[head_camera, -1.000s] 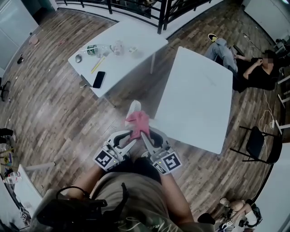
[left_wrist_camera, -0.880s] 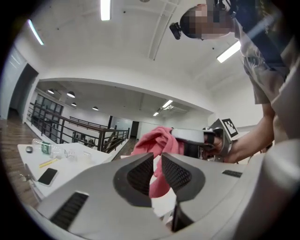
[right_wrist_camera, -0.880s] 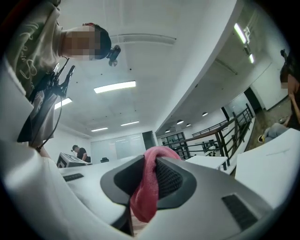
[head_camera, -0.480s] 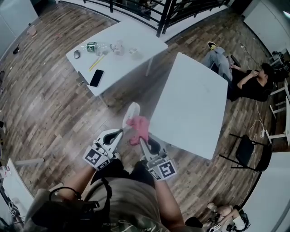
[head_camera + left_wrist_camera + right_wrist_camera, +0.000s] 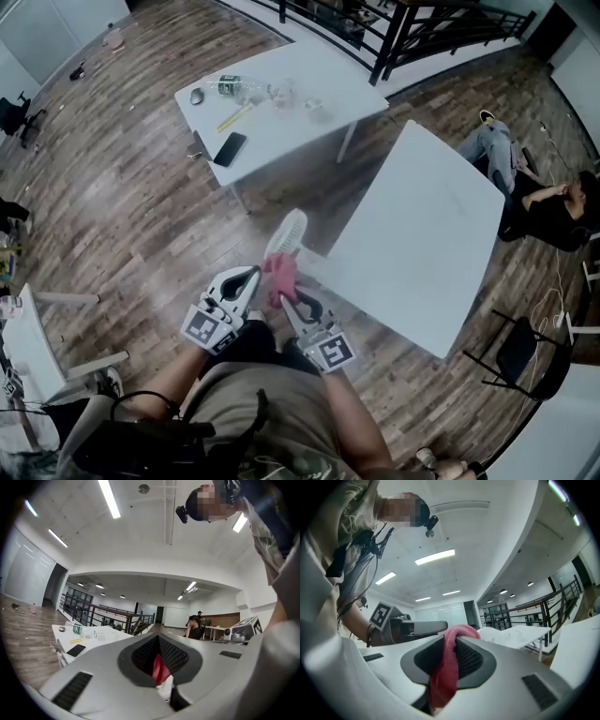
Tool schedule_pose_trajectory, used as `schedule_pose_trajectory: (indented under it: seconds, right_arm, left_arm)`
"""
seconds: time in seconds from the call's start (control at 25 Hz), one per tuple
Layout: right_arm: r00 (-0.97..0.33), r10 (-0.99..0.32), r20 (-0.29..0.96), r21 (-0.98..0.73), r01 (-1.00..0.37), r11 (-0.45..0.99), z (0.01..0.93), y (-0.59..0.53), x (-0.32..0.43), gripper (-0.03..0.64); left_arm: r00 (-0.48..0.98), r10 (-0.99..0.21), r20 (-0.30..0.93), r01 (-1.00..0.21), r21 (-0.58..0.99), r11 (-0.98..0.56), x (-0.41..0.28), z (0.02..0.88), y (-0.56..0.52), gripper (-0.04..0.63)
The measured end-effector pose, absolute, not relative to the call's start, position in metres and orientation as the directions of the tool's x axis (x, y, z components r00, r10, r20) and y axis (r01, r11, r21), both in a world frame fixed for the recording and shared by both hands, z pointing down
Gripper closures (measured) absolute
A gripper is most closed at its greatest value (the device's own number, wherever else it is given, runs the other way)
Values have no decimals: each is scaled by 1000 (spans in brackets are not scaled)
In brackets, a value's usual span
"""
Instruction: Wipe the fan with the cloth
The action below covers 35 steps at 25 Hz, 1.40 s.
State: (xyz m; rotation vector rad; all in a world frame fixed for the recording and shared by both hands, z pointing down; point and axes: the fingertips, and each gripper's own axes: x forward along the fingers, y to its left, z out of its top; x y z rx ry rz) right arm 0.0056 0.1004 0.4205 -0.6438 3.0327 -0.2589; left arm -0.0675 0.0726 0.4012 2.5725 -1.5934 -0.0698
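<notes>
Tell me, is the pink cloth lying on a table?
No, the pink cloth hangs pinched between the jaws of the right claw.

- cloth (image 5: 281,274): pink-red, plain
- fan (image 5: 287,232): white
- both surfaces (image 5: 431,234): white
- floor (image 5: 122,197): brown, wood-plank grain
- phone (image 5: 230,148): black
- railing (image 5: 441,23): black

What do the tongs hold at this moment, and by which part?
The right tongs pinch the pink cloth by a bunched fold. The left tongs are shut, seemingly empty.
</notes>
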Motion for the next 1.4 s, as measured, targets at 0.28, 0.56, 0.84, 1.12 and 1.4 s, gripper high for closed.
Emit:
schedule_pose_trajectory:
  seconds: [0.28, 0.56, 0.84, 1.12, 1.4]
  right_arm:
    - [-924, -383, 10, -254, -373, 892, 484, 103, -5, 548]
    - [-928, -372, 22, -384, -351, 854, 509, 81, -21, 548]
    - [-948, -311, 69, -304, -317, 898, 524, 79, -47, 548]
    - [-936, -344, 78, -264, -352, 898, 538, 72, -51, 546]
    - [-931, -363, 15, -243, -356, 902, 524, 69, -56, 548]
  left_arm:
    - [408, -913, 27, -911, 81, -404, -79, 412, 83, 575]
    - [404, -913, 63, -913, 91, -398, -70, 403, 77, 575]
    - [376, -924, 70, -925, 96, -369, -75, 412, 71, 574]
    - [307, -949, 75, -949, 98, -299, -94, 438, 67, 575]
    - [279, -959, 50, -956, 103, -273, -103, 468, 68, 575]
